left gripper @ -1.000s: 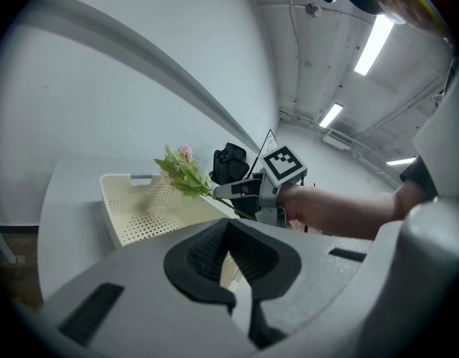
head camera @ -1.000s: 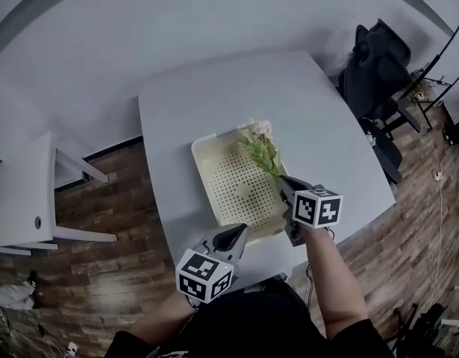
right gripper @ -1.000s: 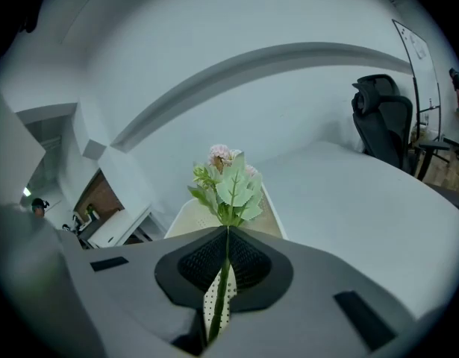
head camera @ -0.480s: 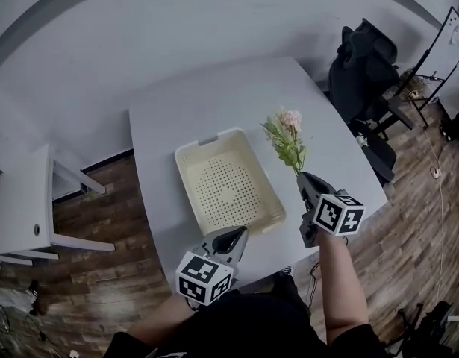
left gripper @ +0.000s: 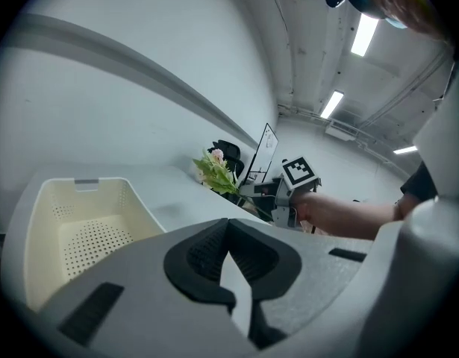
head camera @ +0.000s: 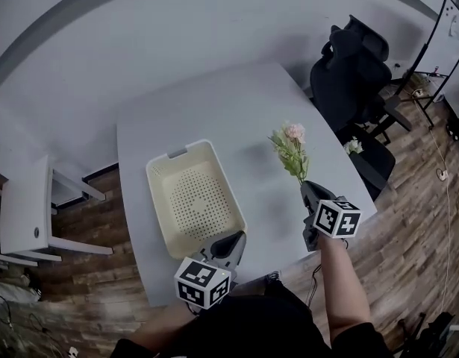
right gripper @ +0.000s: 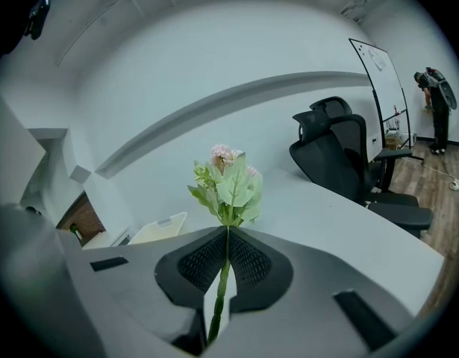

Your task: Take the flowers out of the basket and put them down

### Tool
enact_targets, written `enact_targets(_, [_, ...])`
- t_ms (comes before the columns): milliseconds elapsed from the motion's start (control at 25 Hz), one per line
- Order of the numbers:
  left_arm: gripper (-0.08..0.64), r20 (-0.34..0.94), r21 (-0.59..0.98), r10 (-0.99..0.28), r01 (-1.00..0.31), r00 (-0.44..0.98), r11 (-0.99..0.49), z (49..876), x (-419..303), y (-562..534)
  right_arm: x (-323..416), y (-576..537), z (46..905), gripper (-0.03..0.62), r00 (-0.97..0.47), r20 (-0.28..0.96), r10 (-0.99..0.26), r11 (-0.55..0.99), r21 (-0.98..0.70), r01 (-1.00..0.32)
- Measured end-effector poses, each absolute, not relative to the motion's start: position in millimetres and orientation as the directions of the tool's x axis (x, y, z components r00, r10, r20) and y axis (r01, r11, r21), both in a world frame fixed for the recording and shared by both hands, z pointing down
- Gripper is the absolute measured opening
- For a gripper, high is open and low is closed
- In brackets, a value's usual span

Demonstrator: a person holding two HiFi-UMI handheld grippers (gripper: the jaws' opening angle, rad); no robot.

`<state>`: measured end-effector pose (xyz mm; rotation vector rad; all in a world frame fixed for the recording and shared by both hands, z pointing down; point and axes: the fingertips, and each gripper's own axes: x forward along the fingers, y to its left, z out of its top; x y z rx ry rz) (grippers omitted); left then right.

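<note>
Only my right gripper (head camera: 307, 191) view shows its jaws clamped on the flowers (head camera: 291, 150) by the stem. My left gripper (head camera: 233, 239), closed and empty, hangs beside the basket (head camera: 157, 207).

Pink leafy flowers (head camera: 292, 152), stem clamped in the right tool (head camera: 308, 187), stand upright outside the cream perforated basket (head camera: 178, 153).

The big pale grey table (head camera: 236, 103) has round corners and stands on a brown wood floor (head camera: 102, 289). A cream basket (head camera: 195, 200) sits flat on the table, with its open side up and lots of little holes in its bottom. The basket is just in front of the left gripper (head camera: 230, 243), a bit to its left, and well off to the left of the right gripper (head camera: 307, 189).
</note>
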<state>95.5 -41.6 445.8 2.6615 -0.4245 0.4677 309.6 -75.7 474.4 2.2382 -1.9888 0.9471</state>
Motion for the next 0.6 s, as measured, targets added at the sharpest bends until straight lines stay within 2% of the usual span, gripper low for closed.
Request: enact_targets(600, [0.007,0.466,0.349,-0.374,-0.555,0.802,-0.755,488,187,-32,421,-84,564,0.026,-0.082,0.523,-0.849,-0.162,-0.404,-0.9])
